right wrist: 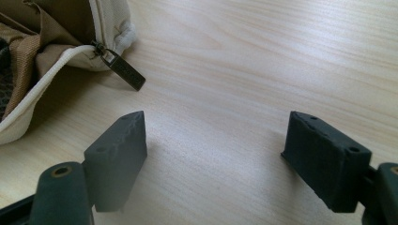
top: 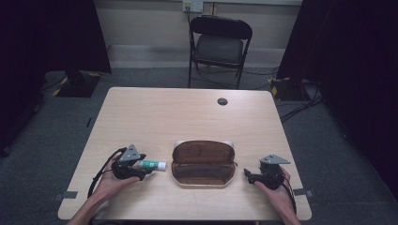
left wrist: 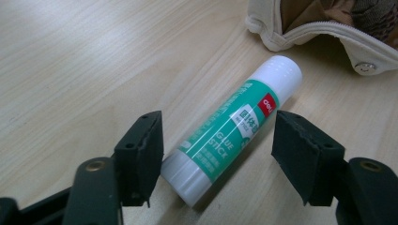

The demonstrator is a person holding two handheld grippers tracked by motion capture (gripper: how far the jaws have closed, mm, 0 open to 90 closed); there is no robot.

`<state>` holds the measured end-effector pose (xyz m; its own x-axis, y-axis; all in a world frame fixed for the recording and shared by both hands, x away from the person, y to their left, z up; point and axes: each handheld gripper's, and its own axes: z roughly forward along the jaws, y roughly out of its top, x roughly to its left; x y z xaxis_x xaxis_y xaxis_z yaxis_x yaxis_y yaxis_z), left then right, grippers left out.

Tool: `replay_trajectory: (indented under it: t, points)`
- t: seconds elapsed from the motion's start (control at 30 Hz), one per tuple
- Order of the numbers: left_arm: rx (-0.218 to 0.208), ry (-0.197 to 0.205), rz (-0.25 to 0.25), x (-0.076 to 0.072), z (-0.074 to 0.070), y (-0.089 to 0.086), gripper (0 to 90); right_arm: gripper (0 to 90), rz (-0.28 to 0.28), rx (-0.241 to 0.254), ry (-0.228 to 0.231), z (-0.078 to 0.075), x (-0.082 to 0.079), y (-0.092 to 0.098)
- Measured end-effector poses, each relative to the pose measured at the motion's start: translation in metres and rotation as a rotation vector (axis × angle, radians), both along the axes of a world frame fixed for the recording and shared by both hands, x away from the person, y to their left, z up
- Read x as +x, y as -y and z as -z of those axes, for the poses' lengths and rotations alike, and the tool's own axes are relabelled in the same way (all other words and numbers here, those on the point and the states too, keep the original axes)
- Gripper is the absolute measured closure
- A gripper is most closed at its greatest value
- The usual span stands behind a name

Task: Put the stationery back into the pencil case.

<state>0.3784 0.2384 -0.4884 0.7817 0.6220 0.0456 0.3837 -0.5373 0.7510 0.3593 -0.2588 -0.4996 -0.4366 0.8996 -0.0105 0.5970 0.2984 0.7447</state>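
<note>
Beside the open pencil case [top: 203, 165] on the worktop [top: 155, 112], the left claw [left wrist: 218, 145] straddles the glue stick [left wrist: 234, 126], jaws part-open and not yet pressing, likely lining up a pick; right claw [right wrist: 216, 154] waits wide and empty near the zipper pull [right wrist: 123, 70]

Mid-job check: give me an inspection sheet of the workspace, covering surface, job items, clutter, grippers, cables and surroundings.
Surface: light wooden table, with a round grommet hole near the far edge.
Job's things: glue stick lying flat, cap on; pencil case unzipped and lying open beside it.
Clutter: nothing seen.
Grippers: left gripper open, jaws straddling the glue stick, pads not pressing; right gripper open over bare table near the zipper pull.
Cables: black cable trails from the left gripper.
Surroundings: folding chair, grey carpet, floor cables.
</note>
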Motion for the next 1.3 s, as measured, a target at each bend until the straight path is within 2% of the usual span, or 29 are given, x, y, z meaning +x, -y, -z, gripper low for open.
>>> replay_trajectory:
  t: [0.03, 0.07, 0.2, 0.33, 0.37, 0.6, 0.7, 0.73, 0.8, 0.87, 0.97, 1.13, 1.3]
  points:
    - [-0.001, -0.006, 0.002, -0.001, 0.000, 0.001, 34.6, 19.7, 0.002, 0.000, 0.000, 0.000, 0.000, 0.000]
    - [0.023, 0.000, 0.017, -0.001, 0.000, 0.002, 35.5, 19.6, 0.003, 0.000, -0.001, 0.000, 0.000, 0.000]
    - [0.054, 0.002, 0.032, -0.003, 0.002, 0.005, 38.9, 18.9, 0.002, 0.005, -0.005, 0.000, 0.000, 0.000]
    - [0.068, 0.007, 0.046, -0.006, -0.001, 0.007, 44.8, 18.9, 0.002, 0.005, -0.005, 0.000, 0.000, 0.000]
    - [0.054, 0.000, 0.039, -0.008, -0.001, 0.008, 45.2, 18.9, 0.002, 0.005, -0.005, 0.000, 0.000, 0.000]
    - [0.103, -0.002, 0.063, -0.009, -0.001, 0.010, 53.1, 18.9, 0.002, 0.005, -0.005, 0.000, 0.000, 0.000]
    - [0.110, -0.005, 0.082, -0.011, -0.003, 0.011, 56.2, 18.9, 0.002, 0.005, -0.005, 0.000, 0.000, 0.000]
    - [0.100, -0.017, 0.085, -0.013, -0.003, 0.011, 57.7, 18.9, 0.002, 0.005, -0.006, 0.000, 0.000, 0.000]
    - [0.108, -0.022, 0.088, -0.014, -0.003, 0.011, 60.2, 18.8, 0.002, 0.005, -0.005, 0.000, 0.000, 0.000]
    - [0.131, -0.029, 0.099, -0.014, -0.004, 0.010, 64.8, 18.8, 0.002, 0.004, -0.005, 0.000, 0.001, 0.000]
    - [0.117, -0.037, 0.093, -0.014, -0.004, 0.009, 65.8, 18.7, 0.001, 0.004, -0.005, 0.000, 0.001, 0.000]
    - [0.112, -0.074, 0.070, -0.016, -0.005, 0.001, 65.9, 18.7, 0.002, 0.004, -0.005, 0.000, 0.001, 0.000]
    - [0.077, -0.095, 0.049, -0.018, -0.004, -0.006, 65.8, 18.7, 0.002, 0.004, -0.005, 0.000, 0.001, 0.000]
